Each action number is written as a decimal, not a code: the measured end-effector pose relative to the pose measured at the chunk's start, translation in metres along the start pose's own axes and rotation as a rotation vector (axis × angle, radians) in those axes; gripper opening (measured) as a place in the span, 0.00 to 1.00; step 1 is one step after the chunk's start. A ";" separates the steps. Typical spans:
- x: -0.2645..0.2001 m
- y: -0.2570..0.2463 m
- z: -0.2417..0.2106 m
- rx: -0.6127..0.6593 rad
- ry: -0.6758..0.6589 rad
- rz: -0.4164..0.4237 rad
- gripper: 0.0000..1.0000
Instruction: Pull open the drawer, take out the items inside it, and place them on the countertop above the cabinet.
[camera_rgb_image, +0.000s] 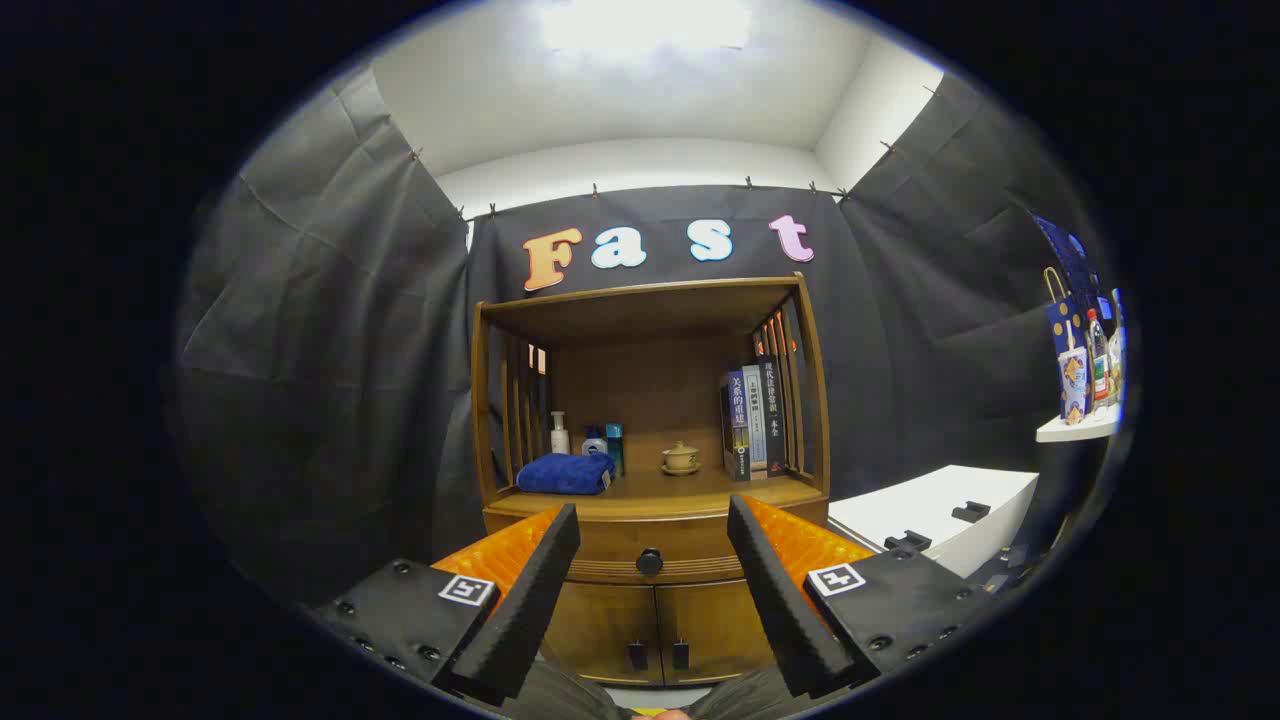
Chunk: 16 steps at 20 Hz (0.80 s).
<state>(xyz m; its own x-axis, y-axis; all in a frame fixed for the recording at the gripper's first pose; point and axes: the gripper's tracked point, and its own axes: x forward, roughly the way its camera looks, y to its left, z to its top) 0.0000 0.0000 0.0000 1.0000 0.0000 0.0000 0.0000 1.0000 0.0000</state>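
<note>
A wooden cabinet (650, 480) stands against a dark cloth wall, seen from a handheld gripper (652, 525) whose two fingers spread wide apart with nothing between them, aimed at the cabinet front from some way off. Going from left to right along the cabinet's open shelf, which serves as the countertop (650, 492): a folded blue towel (566, 473) lies at the left, with a white pump bottle (559, 434) and two smaller bottles (605, 443) standing behind it; a small lidded cup on a saucer (681, 458) sits near the middle; a row of upright books (755, 418) leans against the right side. Just under the countertop is the drawer (650, 555), shut, with one round dark knob (650, 561) at its centre, appearing midway between the two fingers. Below the drawer are two cabinet doors (655, 625) with small dark handles. Further right, well apart from the cabinet, are a white table (945, 510) and a wall shelf (1078, 428) holding a gift bag and bottles. The task looks barely begun; the step in hand is probably reaching the knob. To do it well, keep the knob centred between the fingers, advance straight, close on it from both sides, then pull level and straight back so the drawer does not jam. The bare middle of the countertop seems the best landing spot.
</note>
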 end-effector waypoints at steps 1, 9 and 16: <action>0.000 0.001 -0.001 0.004 0.002 -0.003 0.98; -0.001 0.007 -0.003 -0.016 0.003 0.006 0.98; -0.001 0.001 -0.001 -0.003 -0.006 -0.001 0.98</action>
<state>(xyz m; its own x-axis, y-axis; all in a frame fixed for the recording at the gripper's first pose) -0.0013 0.0010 -0.0011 1.0000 -0.0013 0.0063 0.0013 1.0000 -0.0027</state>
